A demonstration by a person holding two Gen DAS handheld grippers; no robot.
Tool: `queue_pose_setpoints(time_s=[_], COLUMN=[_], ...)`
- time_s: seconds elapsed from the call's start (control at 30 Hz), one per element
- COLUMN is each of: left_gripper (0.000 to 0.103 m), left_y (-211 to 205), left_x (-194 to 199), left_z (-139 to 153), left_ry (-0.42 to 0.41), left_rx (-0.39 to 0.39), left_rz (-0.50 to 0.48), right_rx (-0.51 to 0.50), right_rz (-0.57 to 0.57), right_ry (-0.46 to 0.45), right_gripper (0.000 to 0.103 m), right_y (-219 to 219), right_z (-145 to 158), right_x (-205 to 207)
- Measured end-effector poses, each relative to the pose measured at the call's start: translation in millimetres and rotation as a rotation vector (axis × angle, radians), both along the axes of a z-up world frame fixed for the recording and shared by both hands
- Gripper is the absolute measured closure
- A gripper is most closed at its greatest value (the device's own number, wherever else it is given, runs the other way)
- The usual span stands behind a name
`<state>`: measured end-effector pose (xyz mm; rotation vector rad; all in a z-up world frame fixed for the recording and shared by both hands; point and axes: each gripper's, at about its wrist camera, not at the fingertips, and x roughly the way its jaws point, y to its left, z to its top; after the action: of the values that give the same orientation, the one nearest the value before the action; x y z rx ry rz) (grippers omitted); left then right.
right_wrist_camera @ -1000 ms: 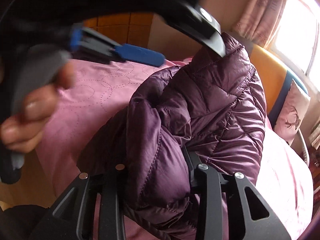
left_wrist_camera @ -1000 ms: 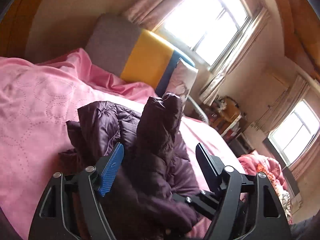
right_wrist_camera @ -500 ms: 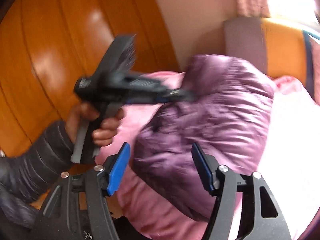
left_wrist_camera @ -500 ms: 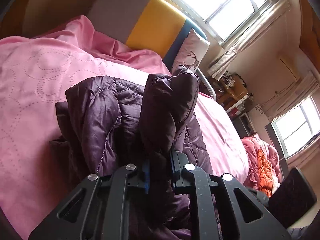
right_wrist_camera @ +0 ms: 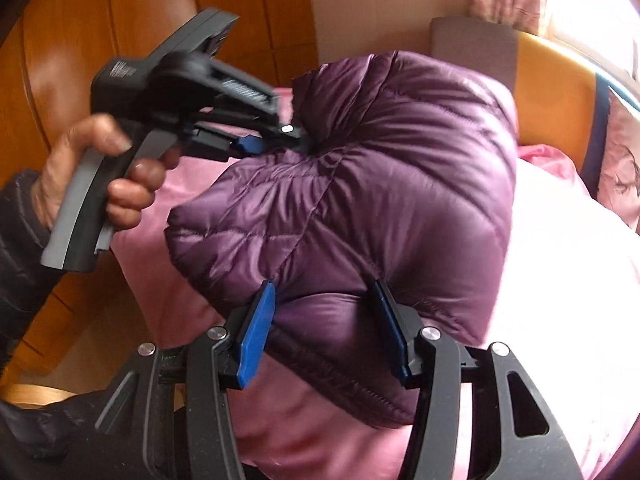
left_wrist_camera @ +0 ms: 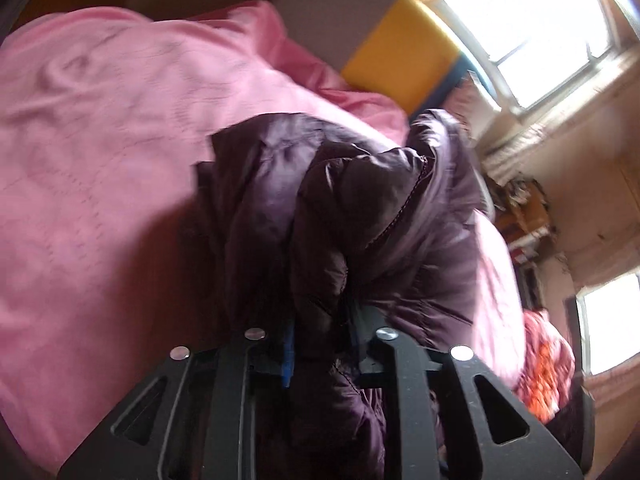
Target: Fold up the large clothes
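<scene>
A purple quilted jacket (left_wrist_camera: 360,200) lies bunched on the pink bedcover (left_wrist_camera: 100,140). My left gripper (left_wrist_camera: 320,332) pinches a raised fold of it; the jaws are easing open, but fabric still fills the narrow gap and hides the fingertips. In the right wrist view the jacket (right_wrist_camera: 380,180) bulges upward, puckered where the left gripper (right_wrist_camera: 298,140), held by a hand (right_wrist_camera: 100,168), grips its top. My right gripper (right_wrist_camera: 322,286) straddles the jacket's near lower edge. Its jaws are closing and its blue pads (right_wrist_camera: 256,332) flank the fabric without squeezing it.
A grey and yellow headboard cushion (left_wrist_camera: 384,48) and a bright window (left_wrist_camera: 532,20) lie beyond the bed. A wooden wardrobe (right_wrist_camera: 80,40) stands on the left. A printed pillow (right_wrist_camera: 624,160) is at the right edge, and an orange-red blanket (left_wrist_camera: 544,360) lies beside the bed.
The left gripper went from wide open to pinching the jacket fold and sank lower. The right gripper let go of the jacket, drew back, and now has its jaws around the lower edge.
</scene>
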<state>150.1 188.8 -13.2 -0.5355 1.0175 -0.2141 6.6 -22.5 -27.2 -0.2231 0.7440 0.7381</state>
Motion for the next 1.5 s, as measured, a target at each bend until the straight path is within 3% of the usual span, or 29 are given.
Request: queue_pose_setpoints(time_s=[0.1, 0.23, 0.33, 0.43, 0.6, 0.67, 0.83, 0.97, 1.13, 1.3, 1.43, 1.5], left_gripper=[0.072, 0.06, 0.06, 0.06, 0.06, 0.06, 0.06, 0.06, 0.06, 0.06, 0.06, 0.06], left_y=[6, -1, 4, 4, 5, 3, 3, 2, -2, 9, 16, 15], left_x=[-2, -4, -6, -12, -15, -17, -21, -21, -25, -28, -28, -27], left_z=[-11, -19, -31, -29, -28, -28, -28, -30, -37, -49, -54, -54], left_ry=[0.018, -0.006, -0.007, -0.024, -0.044, -0.053, -0.071, -0.089, -0.114, -0.105, -0.088, -0.085], left_rx=[0.054, 0.213, 0.18, 0.2, 0.192, 0.201, 0.199, 0.22, 0.261, 0.206, 0.181, 0.186], left_rz=[0.055, 0.082, 0.092, 0.086, 0.09, 0.088, 0.087, 0.078, 0.068, 0.08, 0.101, 0.099], right_rx=[-0.041, -0.051, -0.013, 0.084, 0.243, 0.26, 0.277, 0.233, 0.113, -0.001, -0.021, -0.01], right_rz=[0.015, 0.03, 0.098, 0.159, 0.043, -0.04, -0.136, -0.194, -0.228, -0.233, -0.235, -0.231], right_ry=[-0.024, -0.031, 0.015, 0.106, 0.084, 0.05, 0.078, 0.116, 0.118, 0.069, 0.119, 0.141], right_gripper=[0.052, 0.052, 0.052, 0.052, 0.051, 0.049, 0.049, 0.045, 0.032, 0.03, 0.028, 0.027], right_y=[14, 13, -6, -33, -79, -85, -59, -25, 31, 64, 74, 70], right_z=[-11, -16, -6, 20, 73, 91, 105, 97, 53, 23, -5, -4], right_x=[-6, -4, -1, 20, 63, 87, 155, 190, 203, 201, 208, 209])
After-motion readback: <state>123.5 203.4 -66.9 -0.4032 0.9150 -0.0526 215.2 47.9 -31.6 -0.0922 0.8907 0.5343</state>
